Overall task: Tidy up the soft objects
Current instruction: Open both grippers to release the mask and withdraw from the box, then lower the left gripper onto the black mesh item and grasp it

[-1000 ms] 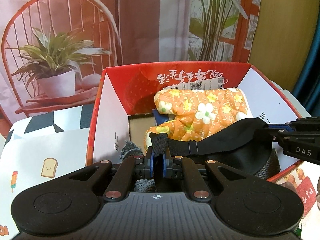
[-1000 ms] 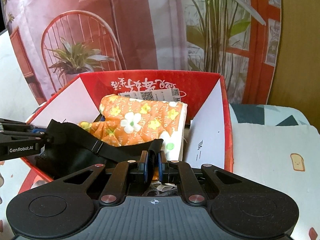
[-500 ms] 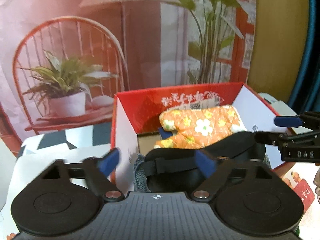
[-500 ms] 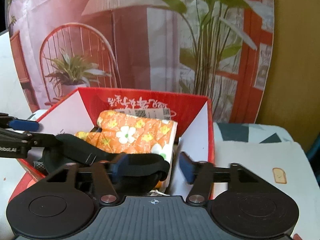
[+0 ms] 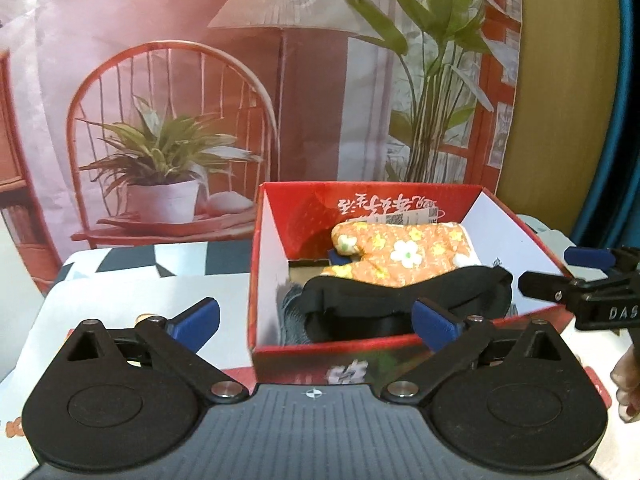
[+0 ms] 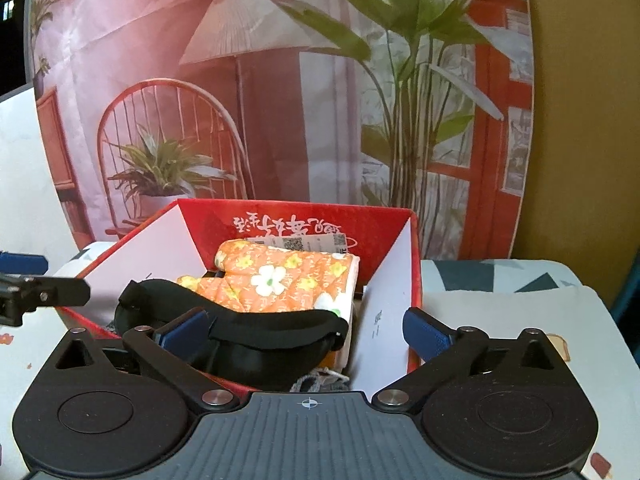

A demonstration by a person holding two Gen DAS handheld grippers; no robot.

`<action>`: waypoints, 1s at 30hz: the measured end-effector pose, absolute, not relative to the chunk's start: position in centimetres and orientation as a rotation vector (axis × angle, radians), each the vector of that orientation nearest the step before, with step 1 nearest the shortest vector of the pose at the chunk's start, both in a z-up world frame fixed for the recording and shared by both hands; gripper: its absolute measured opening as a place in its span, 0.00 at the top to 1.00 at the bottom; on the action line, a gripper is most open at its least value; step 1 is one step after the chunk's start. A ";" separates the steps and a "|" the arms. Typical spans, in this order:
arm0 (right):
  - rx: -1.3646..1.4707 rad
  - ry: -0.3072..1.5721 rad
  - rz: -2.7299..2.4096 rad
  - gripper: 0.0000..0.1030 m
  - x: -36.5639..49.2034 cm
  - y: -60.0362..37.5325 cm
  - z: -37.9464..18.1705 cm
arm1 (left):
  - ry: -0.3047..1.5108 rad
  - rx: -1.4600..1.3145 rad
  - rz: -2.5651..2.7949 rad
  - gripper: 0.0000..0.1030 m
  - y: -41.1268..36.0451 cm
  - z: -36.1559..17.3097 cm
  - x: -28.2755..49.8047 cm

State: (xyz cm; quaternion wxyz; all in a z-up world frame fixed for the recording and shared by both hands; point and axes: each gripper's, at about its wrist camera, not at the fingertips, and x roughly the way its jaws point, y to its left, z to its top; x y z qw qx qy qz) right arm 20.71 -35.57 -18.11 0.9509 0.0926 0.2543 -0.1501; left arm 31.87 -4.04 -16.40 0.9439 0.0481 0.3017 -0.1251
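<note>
One second earlier, both grippers were clamped on the black padded mask (image 5: 404, 300), one at each end. The left gripper (image 5: 316, 322) now has its jaws spread wide and holds nothing; it has drawn back outside the near wall of the red box (image 5: 344, 354). The right gripper (image 6: 306, 330) likewise has its jaws spread and empty, and has pulled back from the box. The mask lies inside the red box, resting against the orange floral oven mitt (image 5: 400, 250), above a grey knitted item (image 5: 290, 310). The box stands on the counter (image 6: 500, 296).
</note>
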 end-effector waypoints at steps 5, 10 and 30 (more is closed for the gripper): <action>0.196 0.482 -0.316 0.00 19.1 -34.8 -18.1 | 0.586 0.107 -0.237 0.00 -3.1 -16.6 29.6; 0.210 0.461 -0.315 0.00 17.7 -34.0 -18.3 | 0.584 0.105 -0.234 0.00 -2.6 -17.2 27.7; 0.192 0.493 -0.276 0.00 14.0 -29.7 -21.6 | 0.674 0.031 -0.202 0.00 -1.1 -21.5 24.1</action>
